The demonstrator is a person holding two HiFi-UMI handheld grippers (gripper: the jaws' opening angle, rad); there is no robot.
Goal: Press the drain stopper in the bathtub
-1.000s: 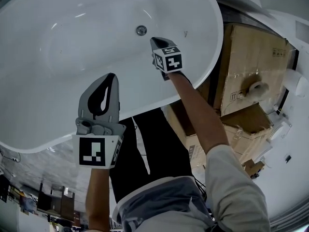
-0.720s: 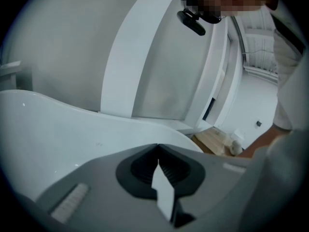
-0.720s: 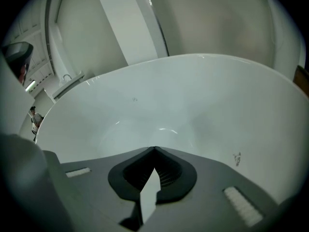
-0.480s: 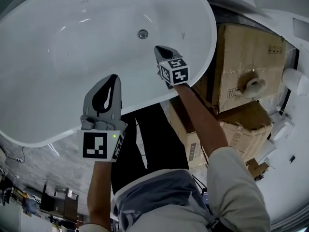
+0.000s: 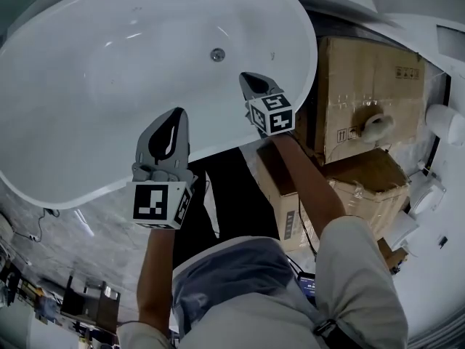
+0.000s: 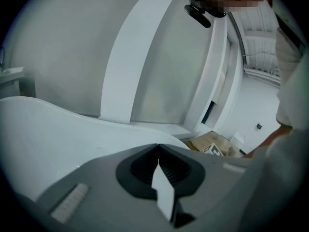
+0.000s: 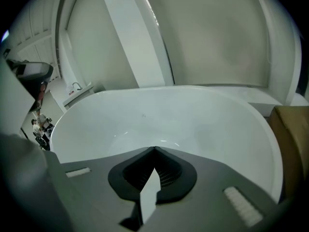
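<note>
Your left gripper [image 5: 177, 113] hangs over the near rim of the white bathtub [image 5: 73, 86], jaws clenched together on nothing. The round drain stopper [image 5: 217, 54] sits on the tub floor, farther in, between your two grippers. Your right gripper [image 5: 248, 78] hovers just right of the stopper, apart from it, jaws pressed together and empty. Cardboard boxes [image 5: 363, 78] stand right of the tub
</note>
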